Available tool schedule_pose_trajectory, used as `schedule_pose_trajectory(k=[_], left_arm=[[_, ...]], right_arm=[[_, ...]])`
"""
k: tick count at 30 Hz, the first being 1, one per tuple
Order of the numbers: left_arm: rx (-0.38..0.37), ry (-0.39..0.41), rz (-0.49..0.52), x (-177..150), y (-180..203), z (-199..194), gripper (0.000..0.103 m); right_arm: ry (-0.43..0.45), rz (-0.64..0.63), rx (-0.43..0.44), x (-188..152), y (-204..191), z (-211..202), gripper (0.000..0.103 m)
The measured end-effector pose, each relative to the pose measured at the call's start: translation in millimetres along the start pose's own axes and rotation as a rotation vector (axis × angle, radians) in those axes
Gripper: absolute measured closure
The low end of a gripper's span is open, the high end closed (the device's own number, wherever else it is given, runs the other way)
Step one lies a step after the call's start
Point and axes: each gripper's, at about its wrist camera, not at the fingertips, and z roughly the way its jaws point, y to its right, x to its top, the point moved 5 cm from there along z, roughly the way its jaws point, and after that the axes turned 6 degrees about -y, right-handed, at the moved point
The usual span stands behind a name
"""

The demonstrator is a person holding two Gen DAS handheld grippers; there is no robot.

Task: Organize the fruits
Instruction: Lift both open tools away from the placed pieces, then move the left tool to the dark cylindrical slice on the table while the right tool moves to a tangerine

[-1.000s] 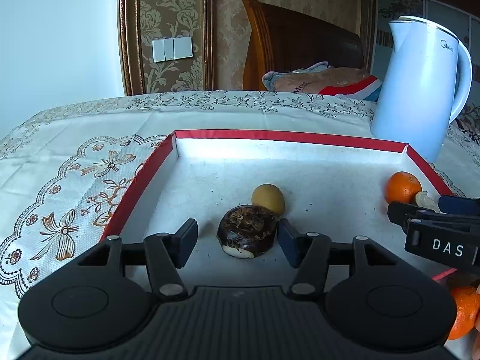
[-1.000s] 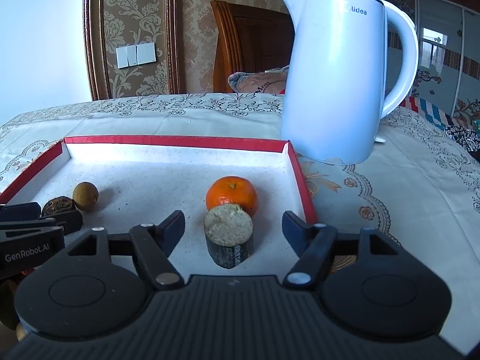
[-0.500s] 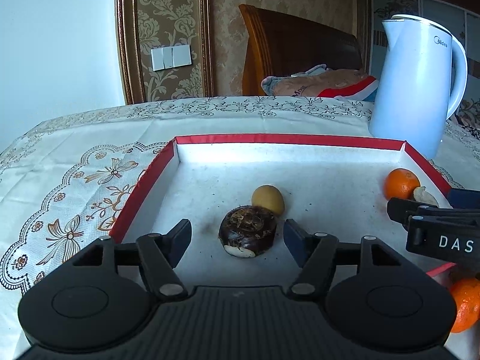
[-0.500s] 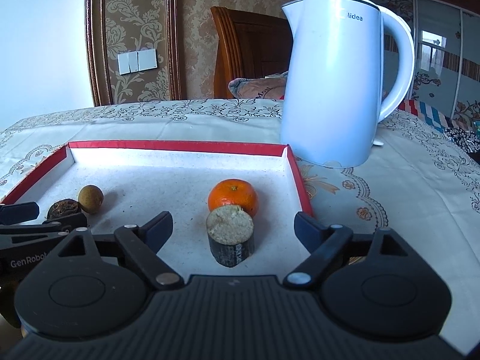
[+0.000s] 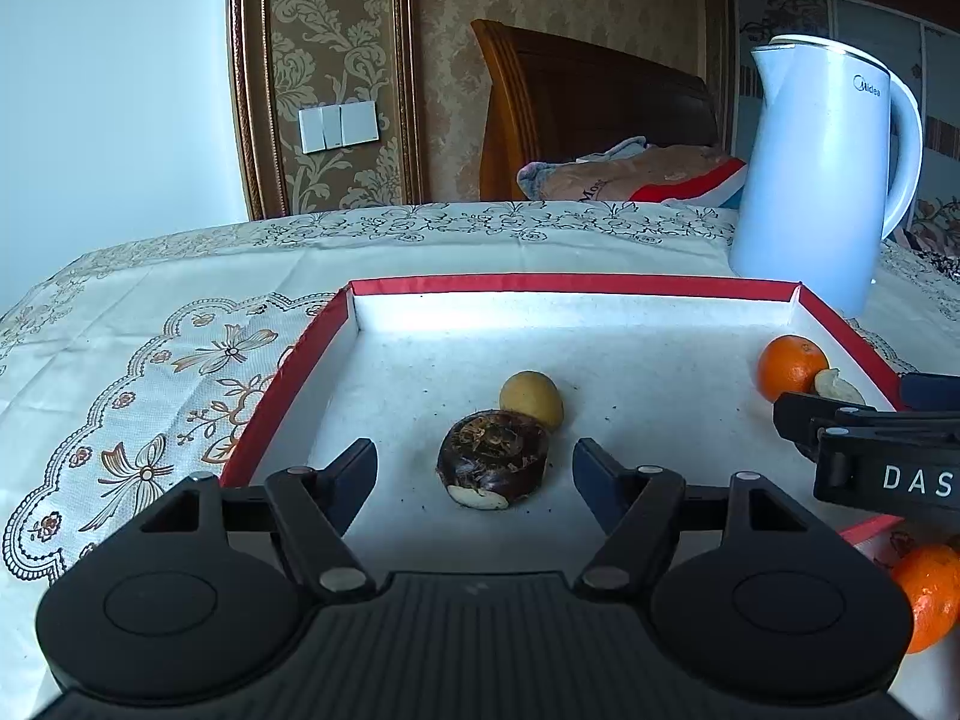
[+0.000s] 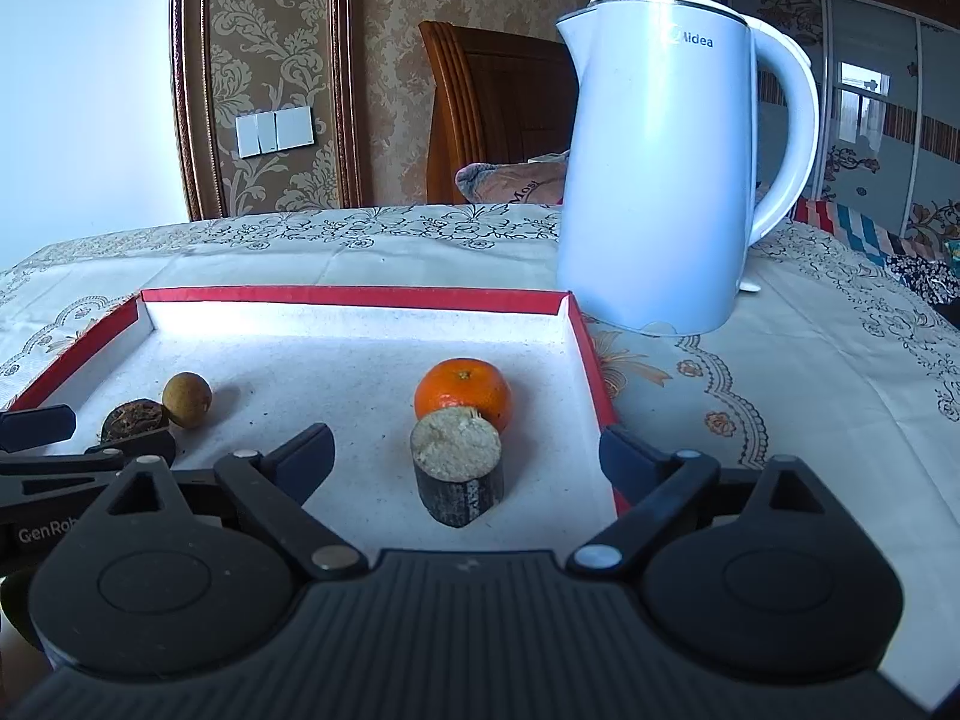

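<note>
The left gripper (image 5: 474, 468) is hanging low over the red-edged tray (image 5: 564, 285), its fingers (image 5: 354, 471) spreading apart – the dark water chestnut (image 5: 493, 458) is lying between them on the tray floor, touched by neither. Just behind it a small yellowish longan (image 5: 533, 399) is sitting, the two looking as if they touch.

The right gripper (image 6: 465, 459) is doing the same on the tray's other side, its fingers (image 6: 630, 459) still widening and well clear of the cut sugarcane stub (image 6: 457, 477) standing upright between them. An orange mandarin (image 6: 463, 391) is resting right behind the stub, its lower part hidden by it.

From the left camera another mandarin (image 5: 930, 594) is peeking out at the lower right edge, half cut off, outside the tray – what it rests on I cannot make out. A white kettle (image 6: 660, 174) is standing on the worktop (image 6: 810, 396) past the tray's far right corner.
</note>
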Motion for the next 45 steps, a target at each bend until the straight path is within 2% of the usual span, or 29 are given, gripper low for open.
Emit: schedule_pose_trajectory(k=[31,41,45], left_arm=[[-0.037,0.030,-0.053,-11,-19,-25,0.031],[-0.061,0.062,-0.061,-22,-28,-48,0.031],[-0.066,0.075,-0.032,-30,-30,-59,0.024]], right_arm=[[0.036,0.032,0.065,-17,5,-30,0.004],[0.055,0.068,0.071,-21,13,-41,0.002],[0.056,0.067,0.074,-22,14,-42,0.002]])
